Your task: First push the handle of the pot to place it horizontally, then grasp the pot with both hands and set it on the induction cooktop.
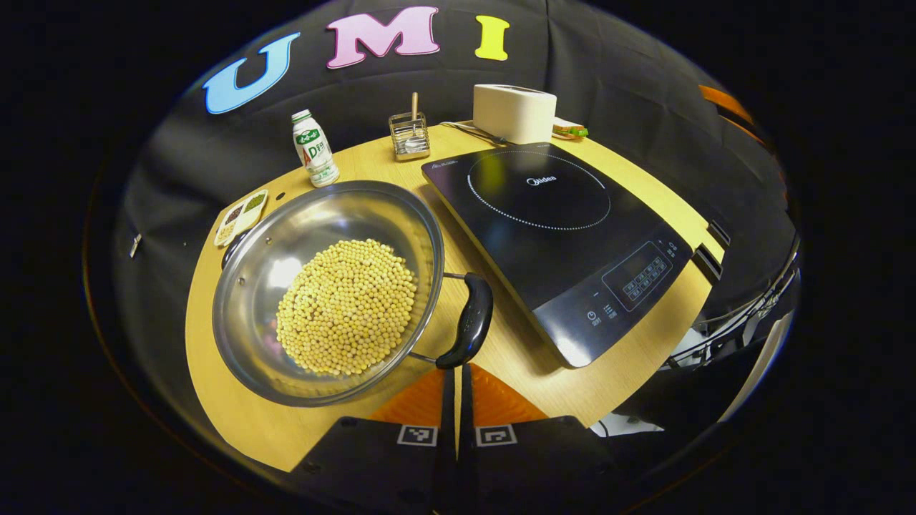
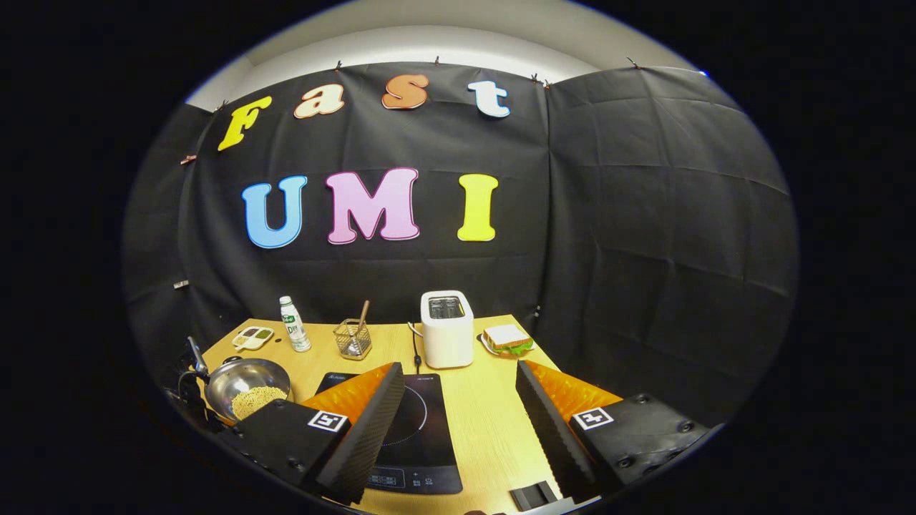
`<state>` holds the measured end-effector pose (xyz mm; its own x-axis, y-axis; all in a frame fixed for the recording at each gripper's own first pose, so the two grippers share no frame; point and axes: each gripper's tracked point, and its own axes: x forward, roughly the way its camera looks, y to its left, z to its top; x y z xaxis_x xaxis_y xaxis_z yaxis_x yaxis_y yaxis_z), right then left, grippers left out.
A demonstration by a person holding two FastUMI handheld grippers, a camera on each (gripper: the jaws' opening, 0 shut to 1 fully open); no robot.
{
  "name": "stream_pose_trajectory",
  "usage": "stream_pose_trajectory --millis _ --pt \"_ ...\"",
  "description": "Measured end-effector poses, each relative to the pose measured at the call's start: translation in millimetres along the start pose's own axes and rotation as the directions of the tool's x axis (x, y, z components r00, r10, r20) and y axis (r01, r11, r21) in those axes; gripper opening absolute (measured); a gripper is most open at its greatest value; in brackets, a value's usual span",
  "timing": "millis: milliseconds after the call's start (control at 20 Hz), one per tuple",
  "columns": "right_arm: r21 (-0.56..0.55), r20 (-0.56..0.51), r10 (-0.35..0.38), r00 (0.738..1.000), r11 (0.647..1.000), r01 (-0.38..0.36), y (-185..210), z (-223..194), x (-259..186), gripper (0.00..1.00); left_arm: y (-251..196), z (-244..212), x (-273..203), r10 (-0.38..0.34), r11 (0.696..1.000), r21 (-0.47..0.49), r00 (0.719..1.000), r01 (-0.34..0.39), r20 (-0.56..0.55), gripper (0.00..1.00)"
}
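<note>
While the pot (image 1: 329,293) of beans sat left of centre in the left gripper view, its handle (image 1: 469,320) met the closed left gripper (image 1: 456,379); the cooktop (image 1: 554,239) lay right. Lower in the right gripper view, the right gripper (image 2: 458,400) gaped empty.

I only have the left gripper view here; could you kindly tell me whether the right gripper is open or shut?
Observer: The right gripper is open, its fingers spread wide and holding nothing.
Operator: Thank you. What shows between its fingers?
Observer: The flat black glass induction cooktop and the bare light wooden table.
Operator: And the green-edged thing at the far side?
Observer: A white-bread sandwich on a small plate, right of the white box-shaped toaster.
</note>
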<state>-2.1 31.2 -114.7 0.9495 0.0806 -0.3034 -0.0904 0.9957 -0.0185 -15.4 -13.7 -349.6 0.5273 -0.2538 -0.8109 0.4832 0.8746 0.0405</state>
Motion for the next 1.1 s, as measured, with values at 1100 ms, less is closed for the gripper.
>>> stream_pose_trajectory --millis 1100 --pt "0.017 -0.066 0.077 0.995 0.997 -0.076 -20.5 -8.7 42.6 0.98 3.7 96.3 67.4 0.049 0.981 -0.188 0.996 -0.035 0.073 0.05"
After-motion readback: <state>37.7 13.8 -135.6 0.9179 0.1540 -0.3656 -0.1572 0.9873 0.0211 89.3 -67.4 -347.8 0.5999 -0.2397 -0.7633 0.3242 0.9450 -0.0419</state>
